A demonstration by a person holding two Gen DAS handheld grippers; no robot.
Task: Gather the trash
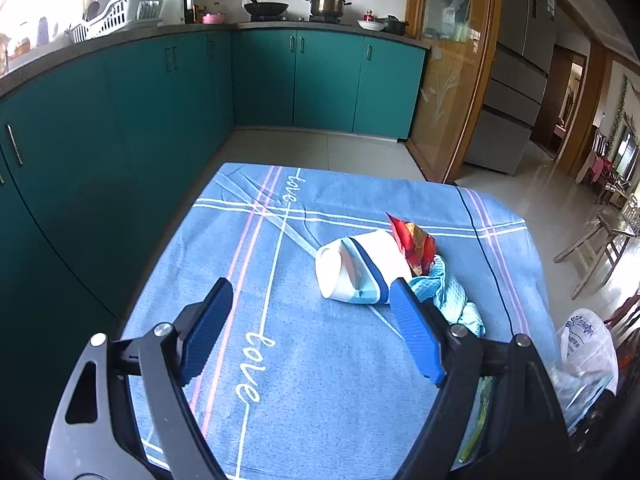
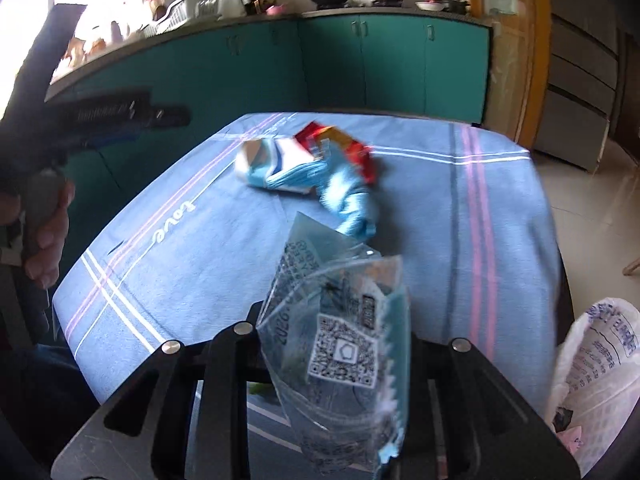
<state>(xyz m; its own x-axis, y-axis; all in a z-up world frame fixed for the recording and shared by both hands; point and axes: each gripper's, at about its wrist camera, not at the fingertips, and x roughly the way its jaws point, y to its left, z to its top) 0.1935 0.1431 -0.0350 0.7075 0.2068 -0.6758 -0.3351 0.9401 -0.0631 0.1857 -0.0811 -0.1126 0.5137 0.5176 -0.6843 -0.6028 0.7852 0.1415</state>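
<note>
A white and blue carton [image 1: 354,270] lies on its side on the blue tablecloth [image 1: 280,320], with a red snack wrapper [image 1: 414,240] behind it and a crumpled light blue cloth [image 1: 452,296] to its right. My left gripper [image 1: 308,316] is open and empty, just short of the carton. My right gripper [image 2: 332,360] is shut on a clear plastic wrapper [image 2: 344,344] with a QR code, held above the near table edge; its fingers are hidden by the wrapper. The carton [image 2: 264,166], the red wrapper [image 2: 344,142] and the cloth [image 2: 348,200] lie beyond it.
A white plastic bag [image 2: 596,368] hangs at the table's right side; it also shows in the left wrist view [image 1: 588,348]. Teal kitchen cabinets [image 1: 160,92] stand left and behind. A wooden stool [image 1: 592,248] stands on the tiled floor to the right.
</note>
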